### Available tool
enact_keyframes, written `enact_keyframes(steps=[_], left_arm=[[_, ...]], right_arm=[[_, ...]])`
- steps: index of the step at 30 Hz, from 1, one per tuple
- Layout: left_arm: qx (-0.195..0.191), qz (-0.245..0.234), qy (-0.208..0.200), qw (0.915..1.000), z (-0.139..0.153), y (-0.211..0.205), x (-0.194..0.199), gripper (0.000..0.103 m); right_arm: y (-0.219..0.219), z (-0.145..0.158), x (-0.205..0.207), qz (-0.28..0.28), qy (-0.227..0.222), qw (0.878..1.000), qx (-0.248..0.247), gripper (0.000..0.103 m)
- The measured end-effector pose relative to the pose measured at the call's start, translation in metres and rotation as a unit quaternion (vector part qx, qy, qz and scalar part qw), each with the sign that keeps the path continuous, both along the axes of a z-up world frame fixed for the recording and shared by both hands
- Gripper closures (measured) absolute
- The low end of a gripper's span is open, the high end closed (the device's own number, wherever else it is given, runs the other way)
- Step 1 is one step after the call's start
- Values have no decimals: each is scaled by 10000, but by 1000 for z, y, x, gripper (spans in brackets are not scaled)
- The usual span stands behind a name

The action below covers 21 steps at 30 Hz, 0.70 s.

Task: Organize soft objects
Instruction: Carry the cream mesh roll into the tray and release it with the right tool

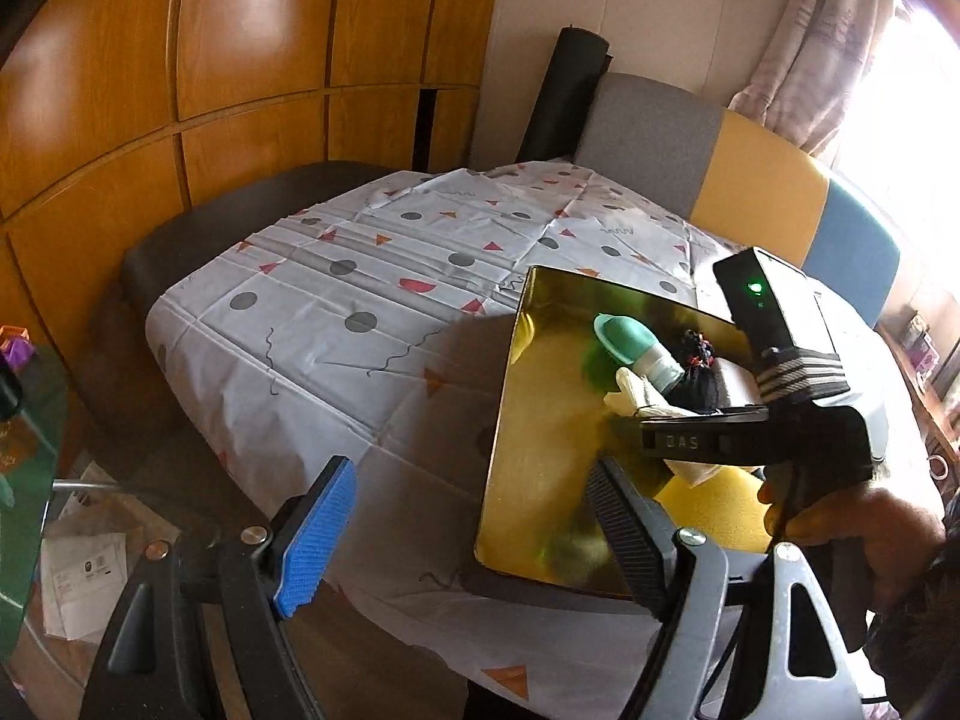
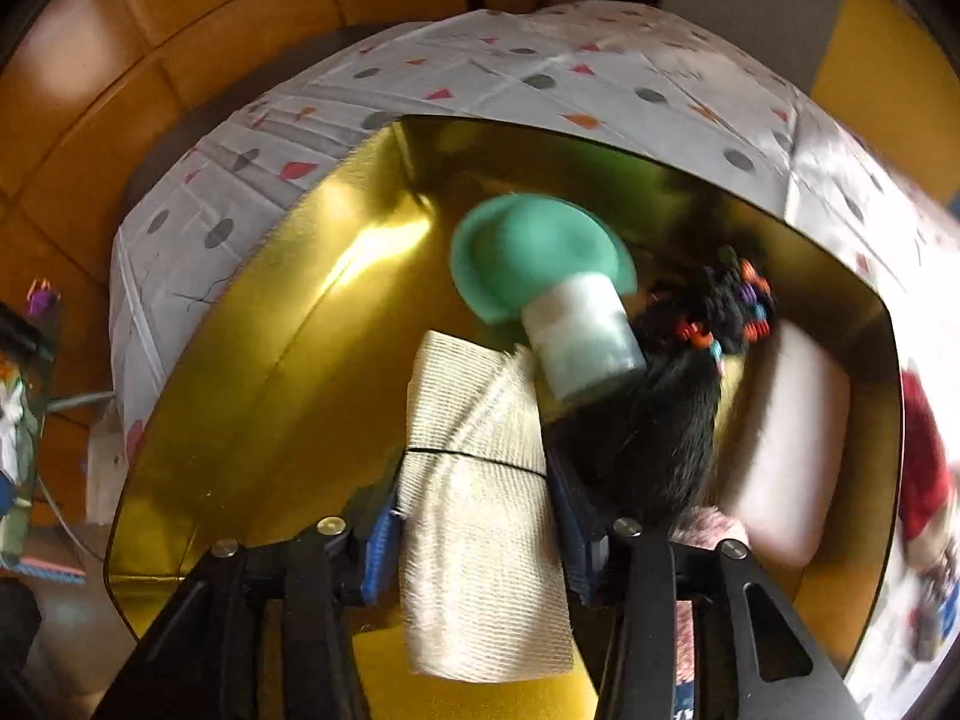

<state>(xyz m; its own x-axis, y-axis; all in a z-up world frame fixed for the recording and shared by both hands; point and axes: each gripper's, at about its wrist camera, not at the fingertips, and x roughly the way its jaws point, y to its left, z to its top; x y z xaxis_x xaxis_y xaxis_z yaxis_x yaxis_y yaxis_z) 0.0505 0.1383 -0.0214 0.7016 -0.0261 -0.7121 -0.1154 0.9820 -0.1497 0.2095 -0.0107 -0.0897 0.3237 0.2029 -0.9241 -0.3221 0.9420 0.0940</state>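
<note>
- Cream, ribbed cloth roll, folded over at the top w/ a thin dark line across its middle – soft, woven look.
- Right gripper has its jaws clamped on that roll, blue pads pressed to both sides; roll sticks out fwd past the jaws and down below them.
- Roll hangs over the gold tray, a shiny mirror-like rectangular box w/ raised walls, sitting on the patterned cloth over the tabletop.
- Inside tray: green-capped mushroom toy w/ pale stem, lying tilted, stem touching the roll's top edge; black furry item w/ coloured beads just right of it; pale pink block by the right wall; yellow sponge under the roll at the near end.
- Left cam only: whole tray outline from the side, right gripper's body w/ a green LED, the hand holding it, and a grey/yellow/blue chair back behind the tabletop.
- Right cam only: close-up of roll's weave and the beads; blurry though.
- Left gripper: jaws spread wide, nothing between, one blue pad left of the tray, dark pad over the tray's near corner; well apart from the roll.
</note>
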Motion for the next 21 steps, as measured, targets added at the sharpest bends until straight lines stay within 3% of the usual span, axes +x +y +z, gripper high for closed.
enact_keyframes(steps=[2,5,12,21], left_arm=[[14,-29,-6,10000,0,-2,0,23],[36,-72,-11,10000,1,-7,-1,23],[158,-142,-71,9997,7,-16,-3,23],[309,-345,-131,9988,14,-36,-7,23]], right_arm=[[-8,5,-3,-77,-74,9999,100,51],[-18,19,-10,-150,-229,9990,367,38],[-36,53,-30,-261,-763,9941,727,34],[-84,76,-64,-586,-1448,9863,533,31]])
